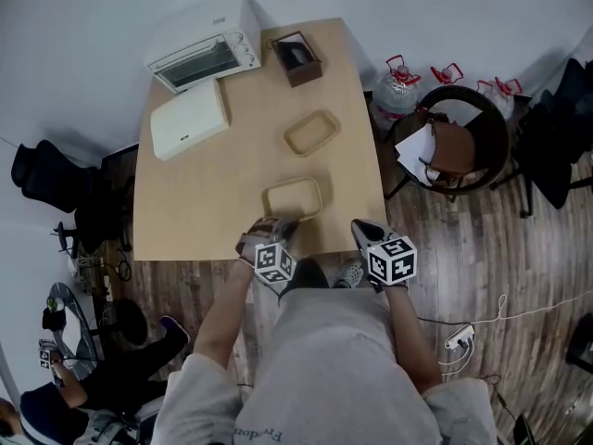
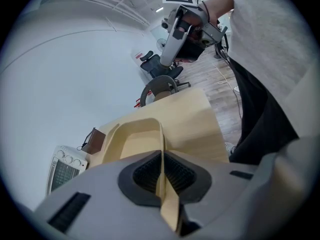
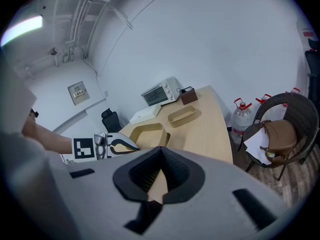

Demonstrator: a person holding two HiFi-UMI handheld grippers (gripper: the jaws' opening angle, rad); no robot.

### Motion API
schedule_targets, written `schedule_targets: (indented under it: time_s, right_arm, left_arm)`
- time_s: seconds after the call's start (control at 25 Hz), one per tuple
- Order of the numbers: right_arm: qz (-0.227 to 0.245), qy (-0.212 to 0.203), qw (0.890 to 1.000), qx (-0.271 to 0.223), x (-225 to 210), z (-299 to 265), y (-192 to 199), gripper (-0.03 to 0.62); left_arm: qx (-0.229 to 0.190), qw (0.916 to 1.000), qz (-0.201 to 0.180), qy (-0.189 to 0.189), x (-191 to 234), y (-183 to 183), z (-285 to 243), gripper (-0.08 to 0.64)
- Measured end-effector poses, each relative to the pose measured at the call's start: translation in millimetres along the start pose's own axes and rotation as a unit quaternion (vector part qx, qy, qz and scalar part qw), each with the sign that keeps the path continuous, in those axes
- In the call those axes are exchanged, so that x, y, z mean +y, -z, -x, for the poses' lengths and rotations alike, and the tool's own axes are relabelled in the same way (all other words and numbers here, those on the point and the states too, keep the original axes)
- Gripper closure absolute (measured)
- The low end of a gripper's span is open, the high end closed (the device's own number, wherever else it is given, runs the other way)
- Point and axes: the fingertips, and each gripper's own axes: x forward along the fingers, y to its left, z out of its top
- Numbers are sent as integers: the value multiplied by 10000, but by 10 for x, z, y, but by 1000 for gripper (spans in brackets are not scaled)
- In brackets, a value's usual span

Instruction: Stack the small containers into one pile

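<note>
Containers: two shallow tan trays, rounded rectangles, thin walls flaring outward, matte, both empty. The two look like the same type.

Near container (image 1: 293, 198) is close to the front edge of the table (image 1: 199, 197), right in front of the person. Far container (image 1: 311, 132) is further back, toward the middle of the table, and turned at an angle to the near one. They're apart, with bare tabletop between them, not stacked.

Left gripper (image 1: 280, 222) is clenched on the near container's front-left wall. The left gripper view shows the thin tan wall edge-on between the two black ribbed pads, with the tray opening away from the camera. Can't tell if the tray is off the table or sitting on it.

Right gripper (image 1: 359, 226) is at the front edge of the table, just right of the near container and not touching it. Its pads are closed together at the tips with nothing between them; only tabletop shows through the gap.

Back of the table has a white toaster oven (image 1: 206, 54) at the far left corner, a flat white box (image 1: 189, 119) just in front of it and a small brown box (image 1: 296, 58) to the right. None of them is close to the containers.
</note>
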Motion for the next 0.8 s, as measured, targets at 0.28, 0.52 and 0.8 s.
schedule_targets:
  time_s: [0.28,0.52,0.8]
  right_arm:
    - [27,87,9999,-81,-32,137,23,586]
    - [25,145,9998,-122,-52,239,83,586]
    - [-41,204,9997,-160,-82,330,123,586]
  left_arm:
    - [-219,9982,455,315,-42,-27,22,545]
    - [-204,9978,411,484,-159,-36,21,545]
    - [-233,9953,782,521,-236,-67,34,543]
